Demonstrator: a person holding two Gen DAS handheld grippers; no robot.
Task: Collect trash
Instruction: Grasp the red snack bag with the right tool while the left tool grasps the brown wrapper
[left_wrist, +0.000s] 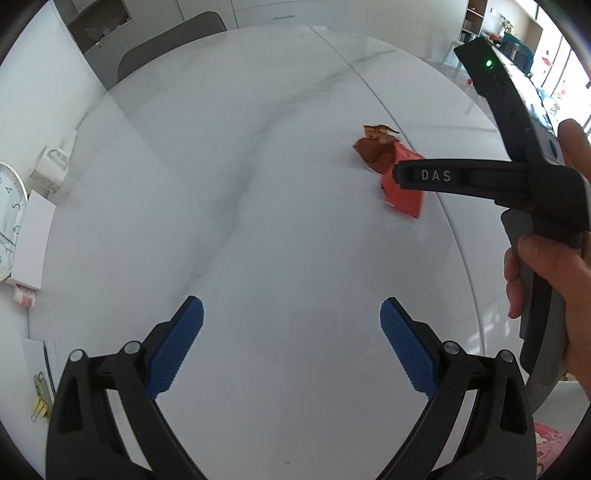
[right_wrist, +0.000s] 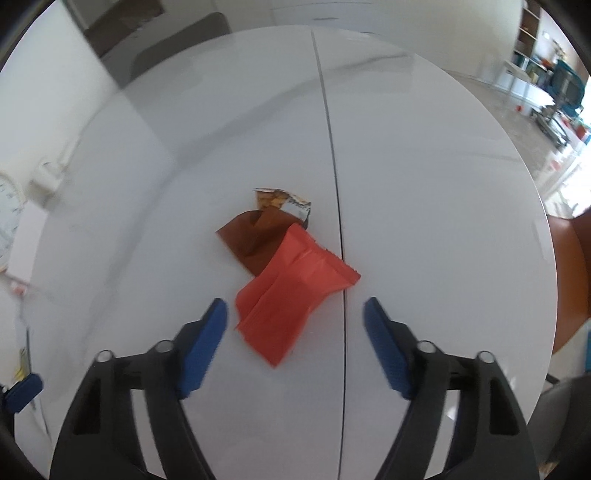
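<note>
"DAS" is printed in white on the right gripper's (right_wrist: 295, 314) black body, seen at the right edge of the left wrist view with a hand (left_wrist: 546, 280) around its handle. Both it and the left gripper (left_wrist: 291, 314) are spread wide, holding nothing. The red wrapper (right_wrist: 291, 295) lies mid-frame on the white bench (right_wrist: 424, 184), long axis running lower left to upper right, overlapping a brown wrapper (right_wrist: 251, 240).

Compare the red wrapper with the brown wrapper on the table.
The red wrapper is bright red and lies nearest the right gripper; the brown wrapper is dark brown and lies farther away. The red wrapper looks larger and overlaps the brown wrapper's edge. Its corner reaches the table seam; the brown wrapper stays left of it. Both are crumpled and lie flat.
</note>
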